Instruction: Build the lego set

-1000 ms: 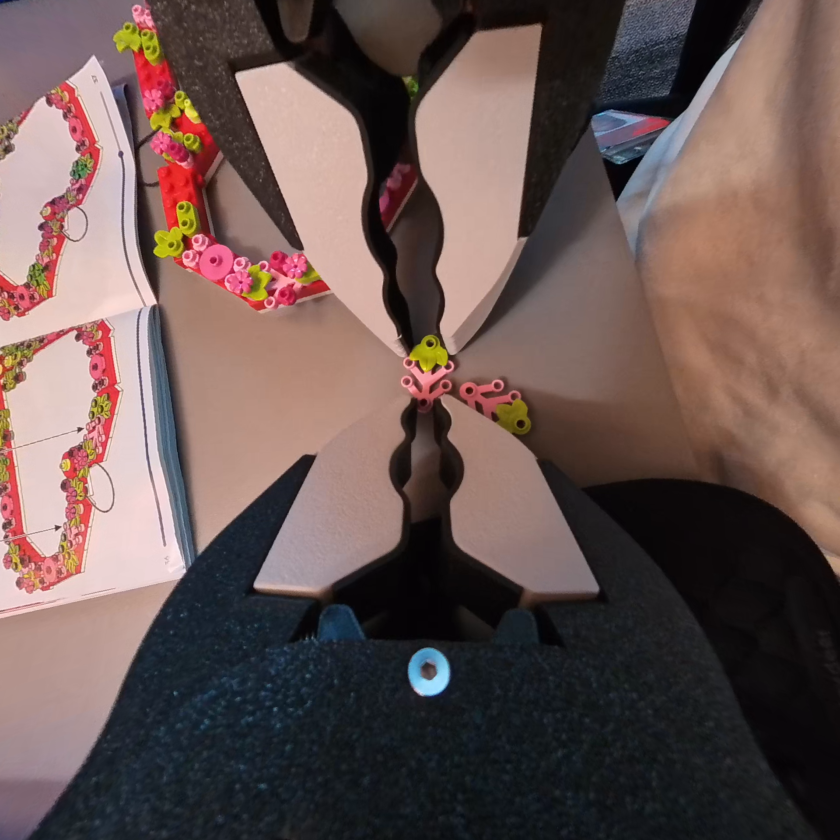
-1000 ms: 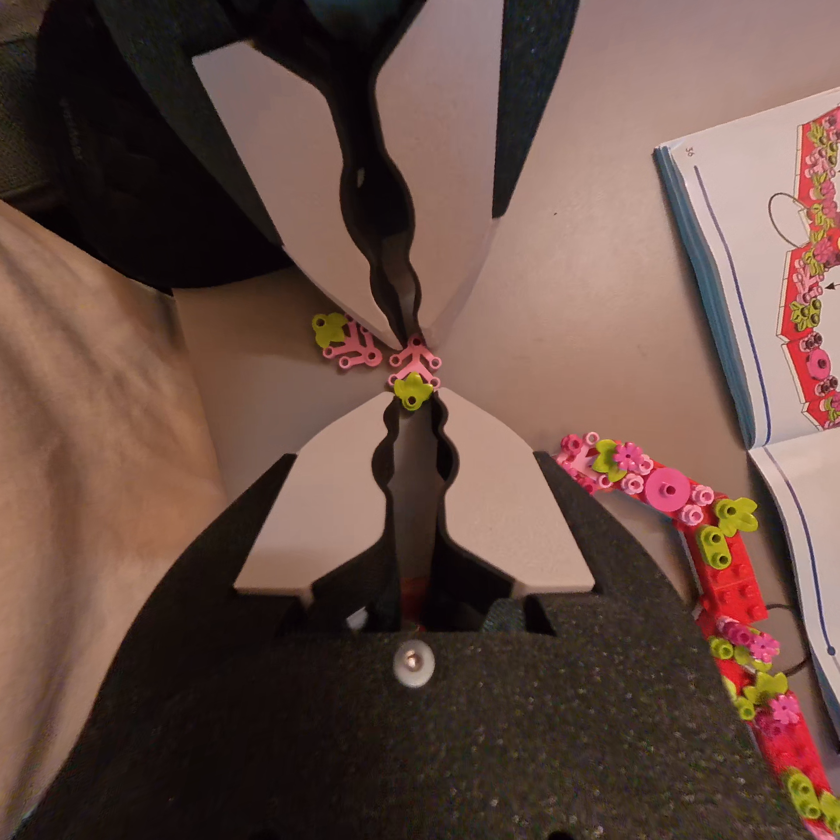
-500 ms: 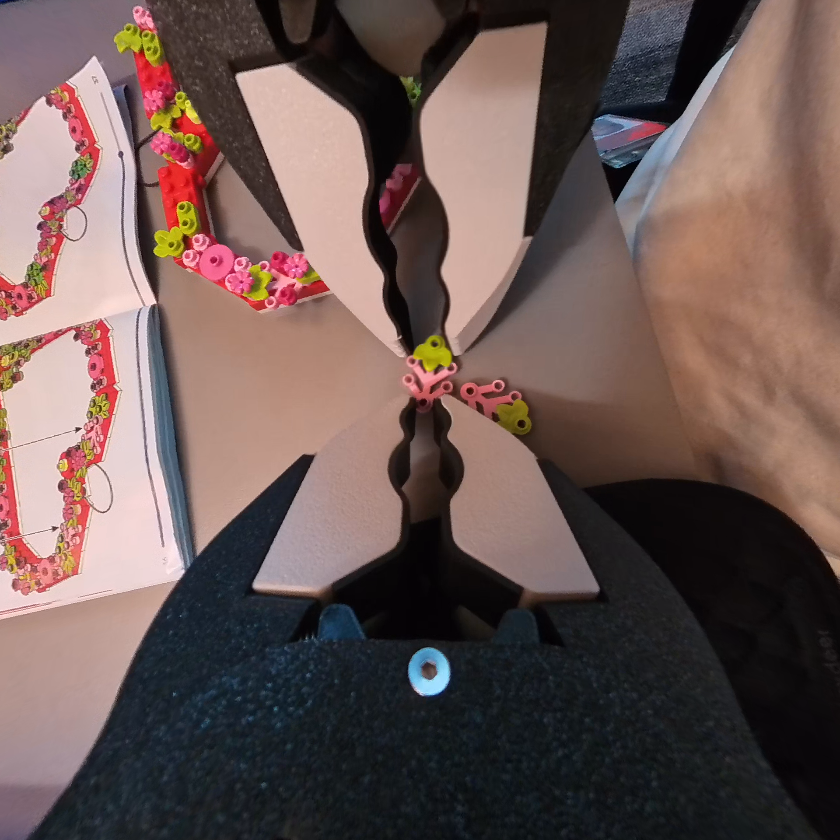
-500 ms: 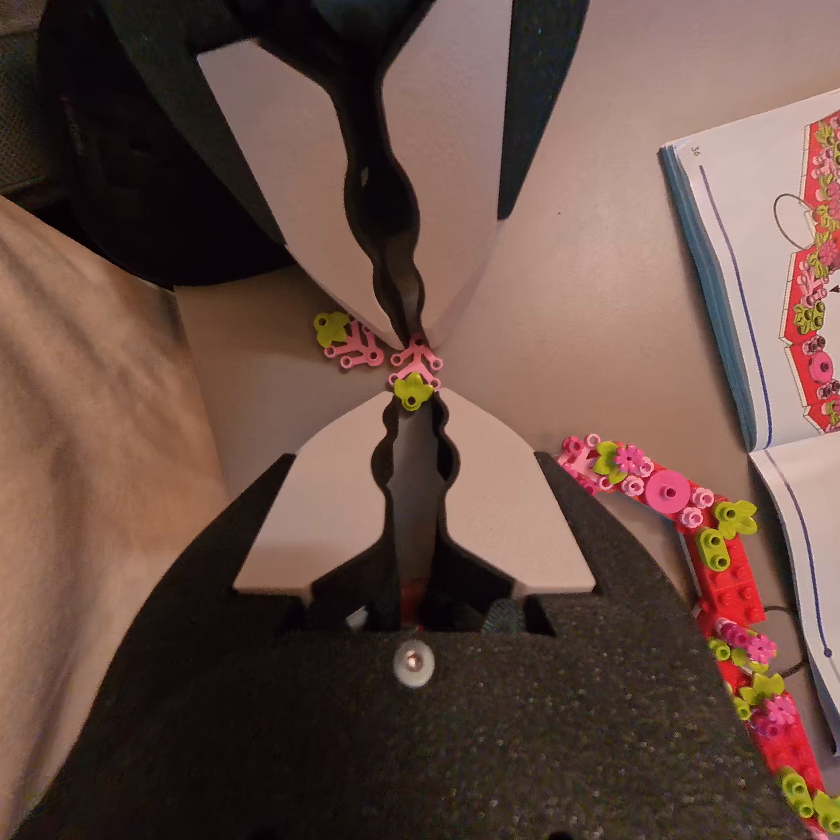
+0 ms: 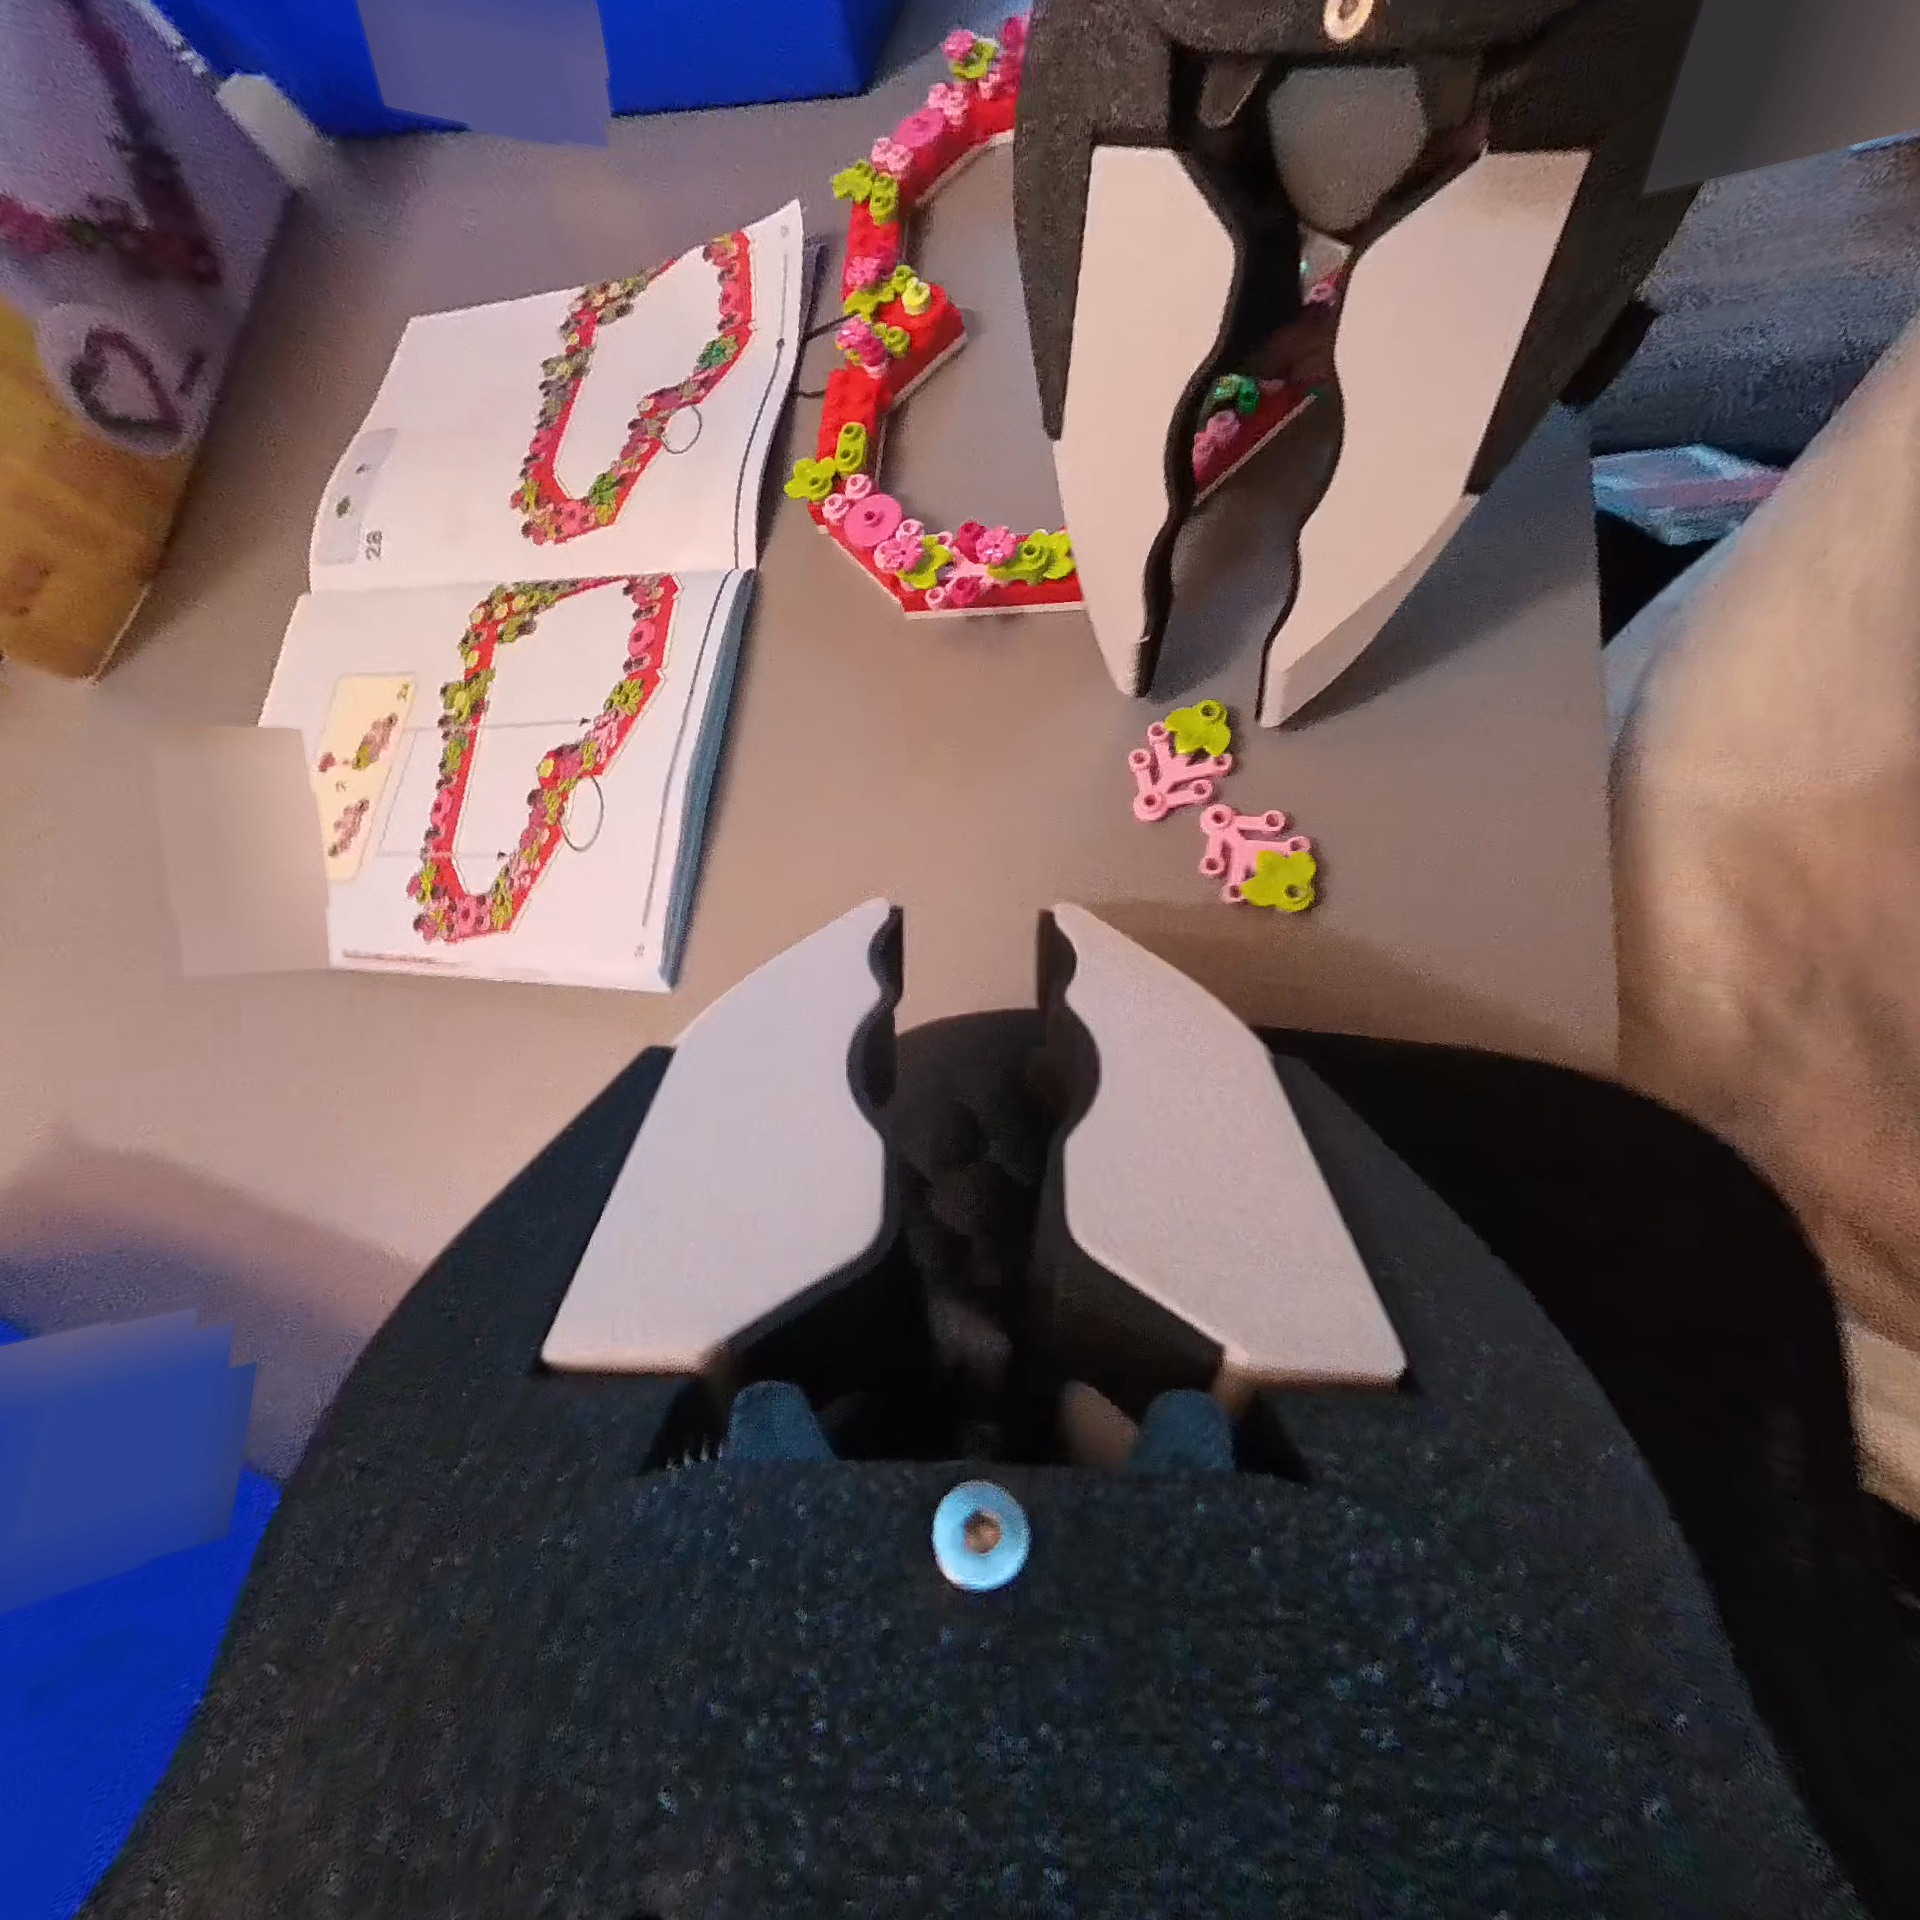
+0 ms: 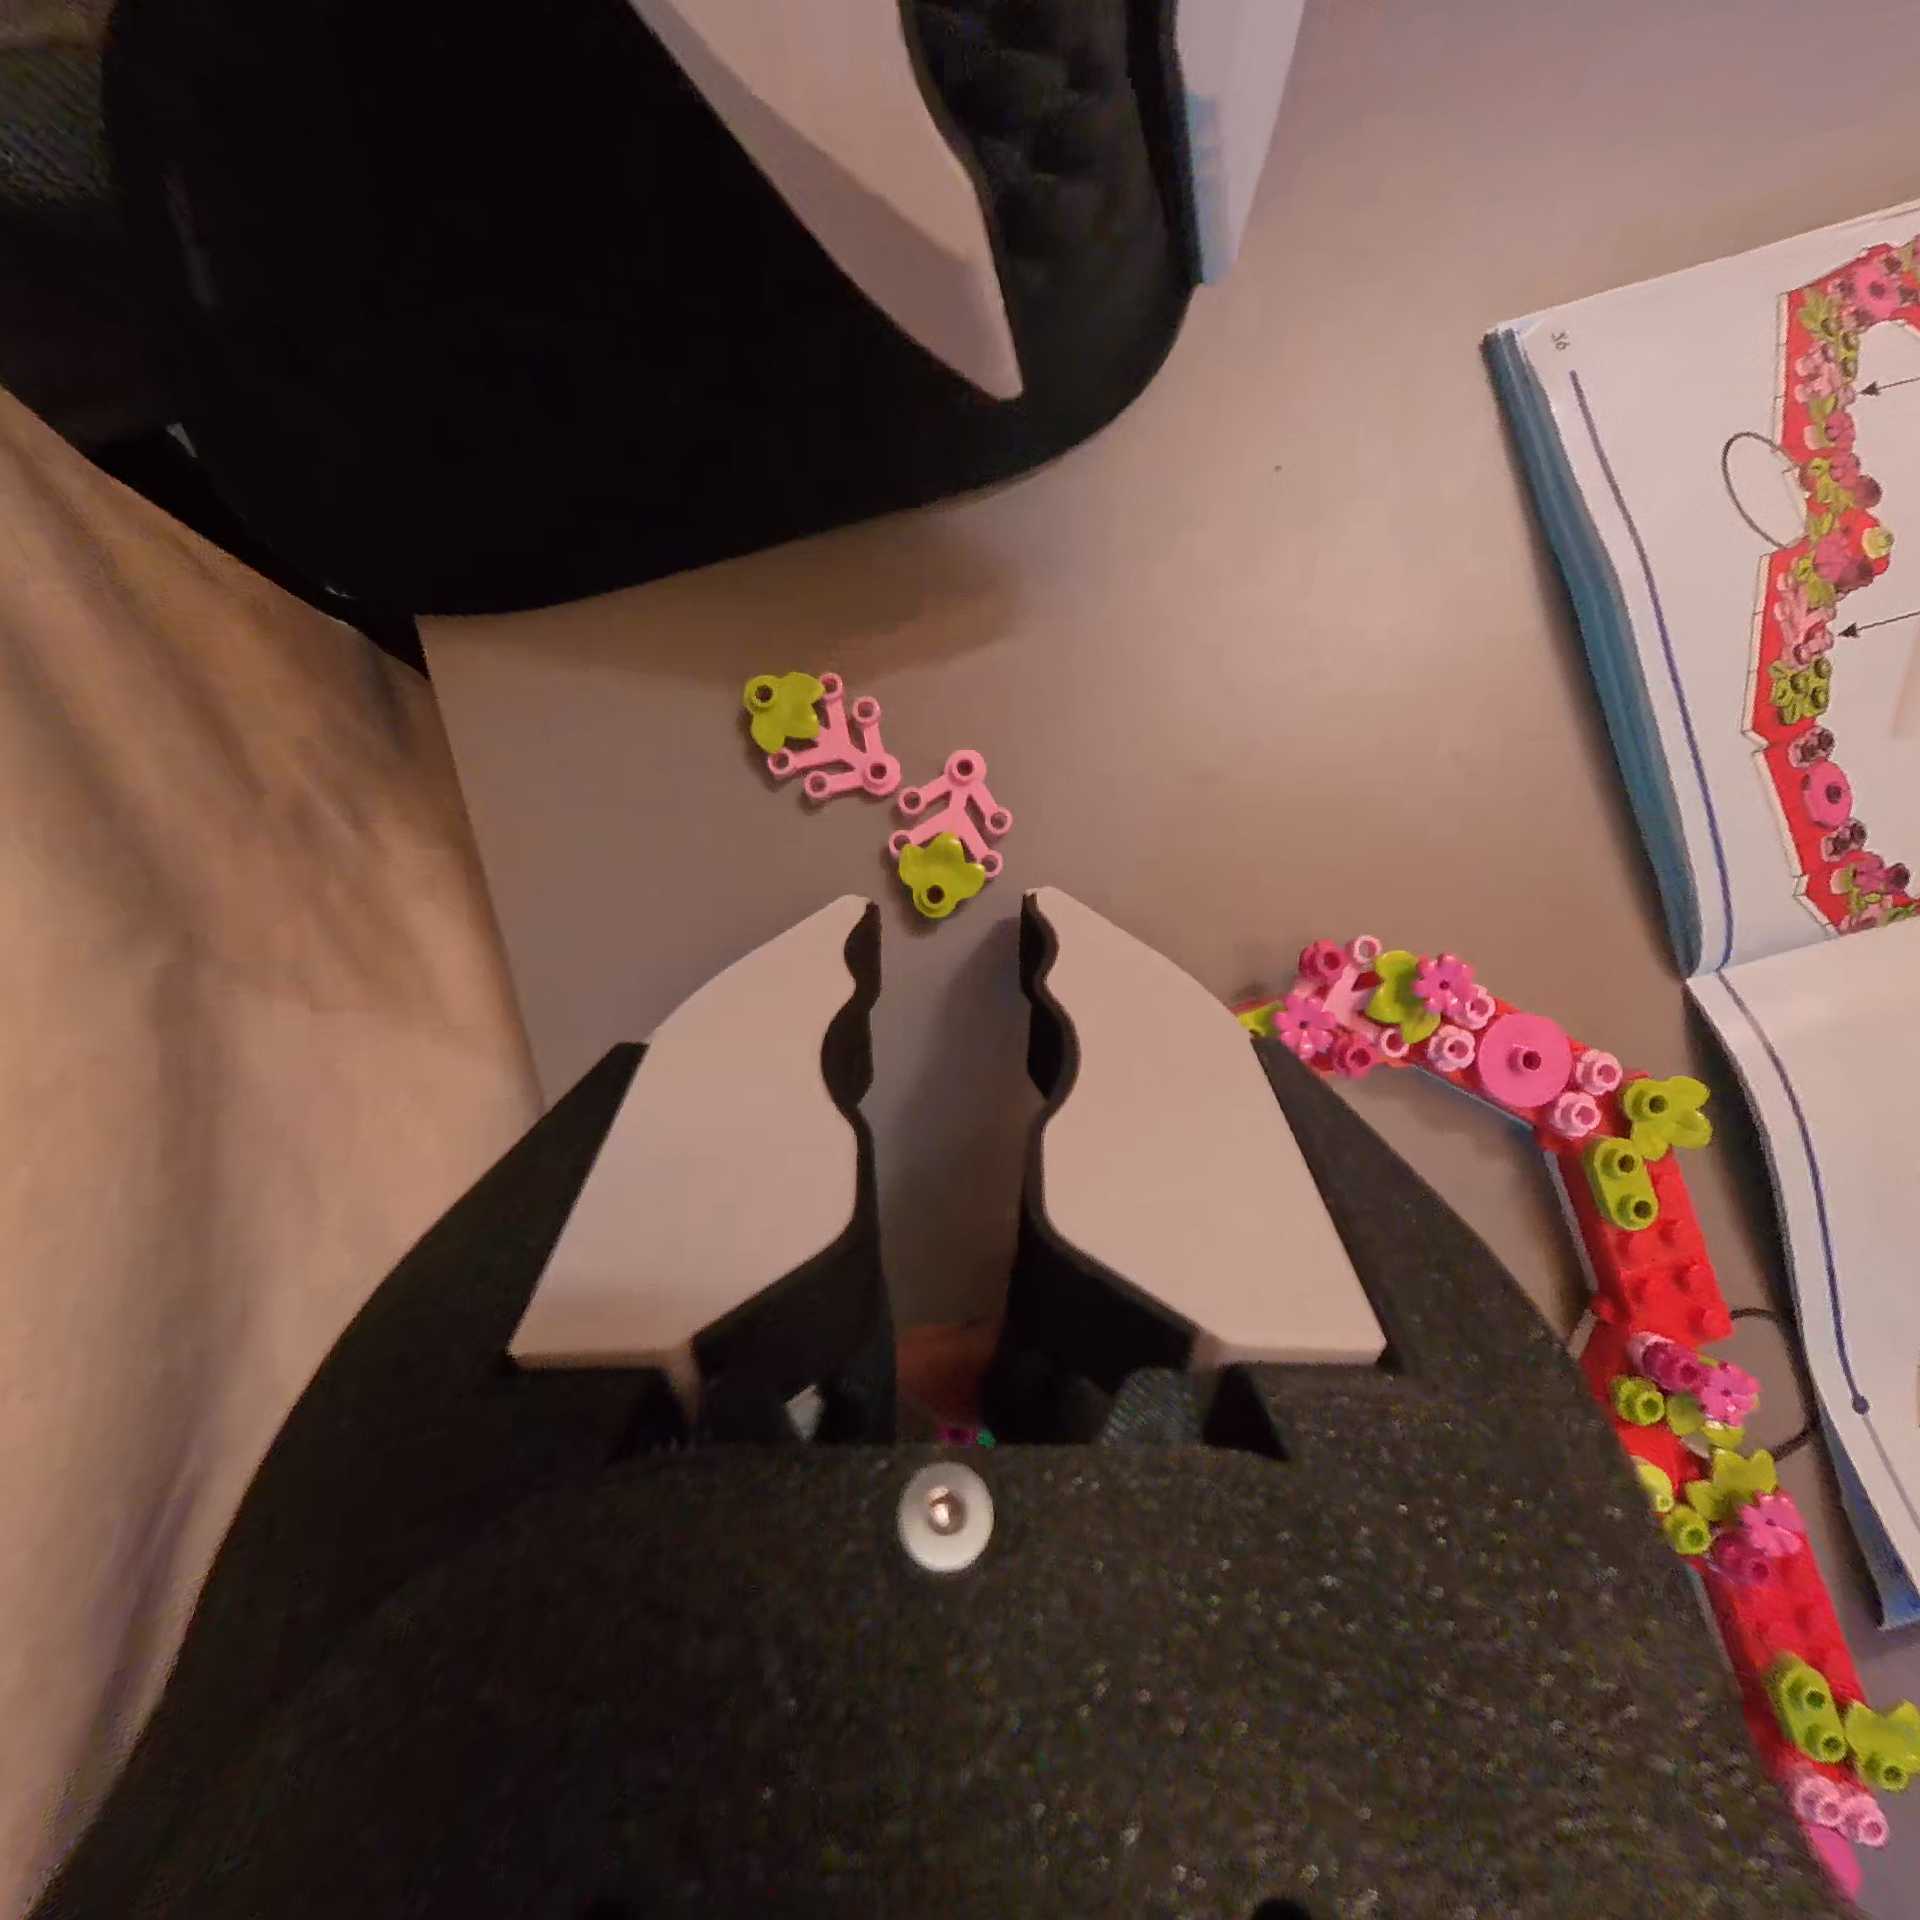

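Left gripper (image 5: 968,914): jaws parted by a moderate gap, nothing between them. It sits at lower centre of the left wrist view, raised off the grey tabletop (image 5: 935,748) and well short of the loose parts.

Right gripper (image 6: 945,902): jaws parted by a similar gap, empty. Its tips rest just beside the nearer sprig assembly (image 6: 948,831), a pink branching stem with a lime leaf plate on one end. The leaf lies just ahead of the gap between the tips, touching neither.

Second sprig assembly (image 6: 816,732): same build, lying just beyond the first, toward upper left of the right wrist view. The two lie close together, seemingly not touching. Both lie flat on the tabletop, probably staged as finished sub-assemblies awaiting fitting.

Red heart frame (image 6: 1621,1226): lower right of the right wrist view, already carrying pink flowers and lime leaves along its visible arc. One stretch of red brick shows bare studs, so decoration appears incomplete.

Instruction booklet (image 5: 540,665): open flat at left of the left wrist view, beside the frame, likely for reference during placement
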